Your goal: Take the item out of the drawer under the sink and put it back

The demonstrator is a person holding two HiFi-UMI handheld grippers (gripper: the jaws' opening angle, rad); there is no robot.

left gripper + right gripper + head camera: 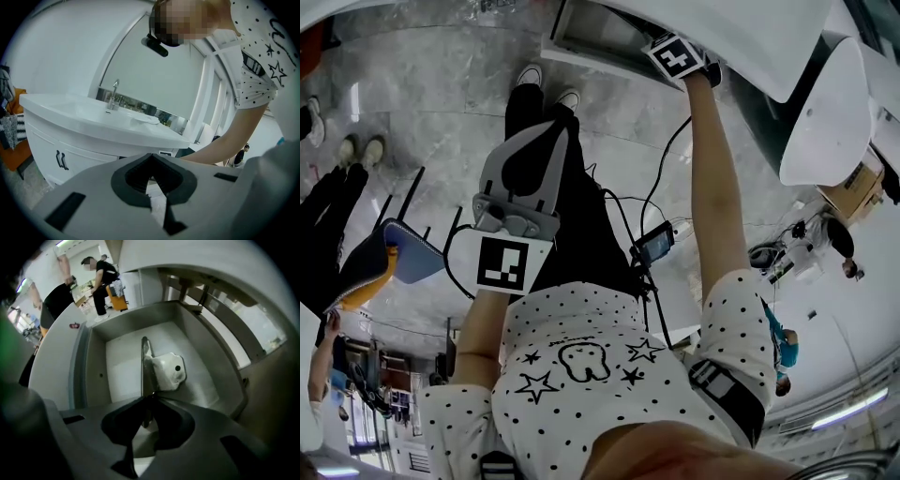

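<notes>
Seemingly early: the white item (168,371) lies mid-frame in the open drawer (91,376), its thin upright edge clenched by the right hand-held gripper (149,397), the left hand-held gripper (551,131) closed and empty; lifting out and returning remain.

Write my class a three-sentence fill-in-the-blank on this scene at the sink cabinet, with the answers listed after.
The right gripper points down into the open ____. The item at its jaws is ____ in colour. The left gripper holds ____.
Missing words: drawer, white, nothing.
</notes>
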